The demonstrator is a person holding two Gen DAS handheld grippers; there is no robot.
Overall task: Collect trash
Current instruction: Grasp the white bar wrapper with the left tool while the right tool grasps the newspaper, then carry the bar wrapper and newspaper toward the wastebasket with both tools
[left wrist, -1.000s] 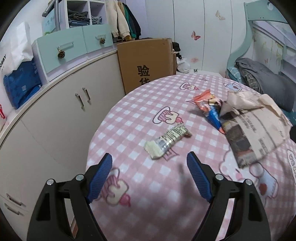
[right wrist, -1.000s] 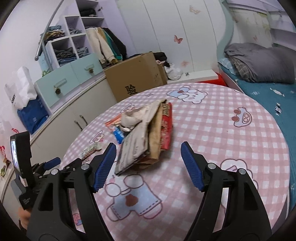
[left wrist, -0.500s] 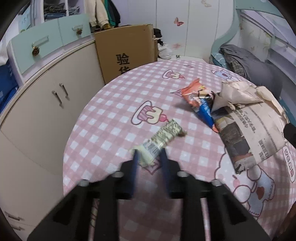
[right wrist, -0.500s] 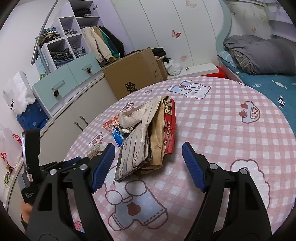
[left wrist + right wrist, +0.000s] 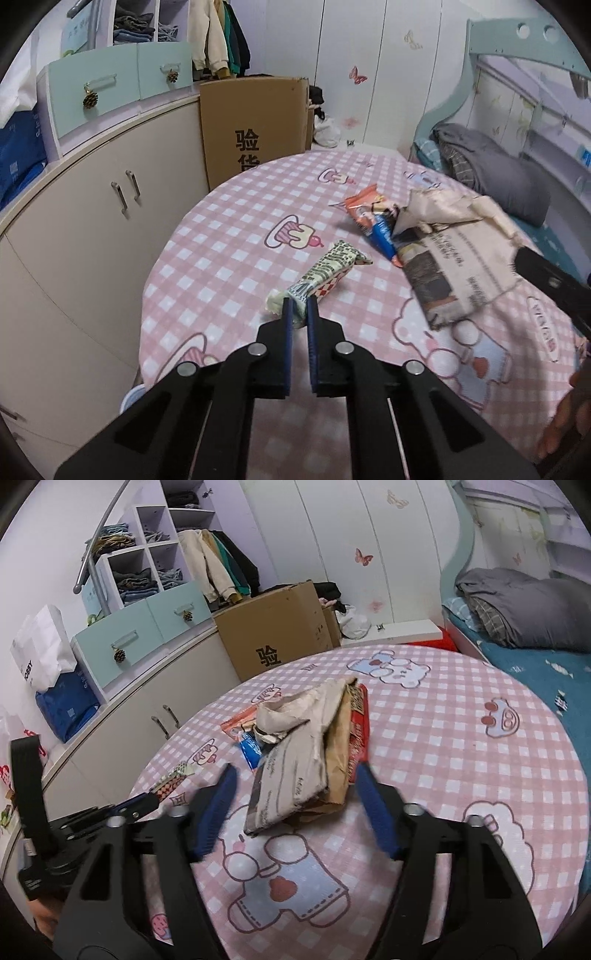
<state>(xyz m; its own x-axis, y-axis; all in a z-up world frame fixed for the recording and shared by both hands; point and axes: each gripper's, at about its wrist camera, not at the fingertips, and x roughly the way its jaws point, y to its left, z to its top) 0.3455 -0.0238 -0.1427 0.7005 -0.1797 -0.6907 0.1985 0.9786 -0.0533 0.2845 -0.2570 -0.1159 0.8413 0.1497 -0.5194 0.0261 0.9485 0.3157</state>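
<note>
My left gripper (image 5: 298,308) is shut on the near end of a green-and-white snack wrapper (image 5: 325,275) that lies on the pink checked table (image 5: 229,258). The same wrapper shows in the right wrist view (image 5: 173,779), held by the left gripper (image 5: 153,800). My right gripper (image 5: 295,794) is open and empty, its jaws on either side of a pile of folded newspaper (image 5: 291,775) and brown paper (image 5: 338,753). An orange wrapper (image 5: 364,206) and a blue wrapper (image 5: 384,236) lie beside the newspaper (image 5: 454,273).
A red packet (image 5: 360,723) lies under the pile's right side. A curved cream cabinet (image 5: 92,221) and a cardboard box (image 5: 255,122) stand left of and behind the table. A bed with a grey blanket (image 5: 524,609) is at the right.
My left gripper has closed from wide open onto the green-and-white wrapper's near end. My right gripper has moved forward toward the paper pile and stays open.
</note>
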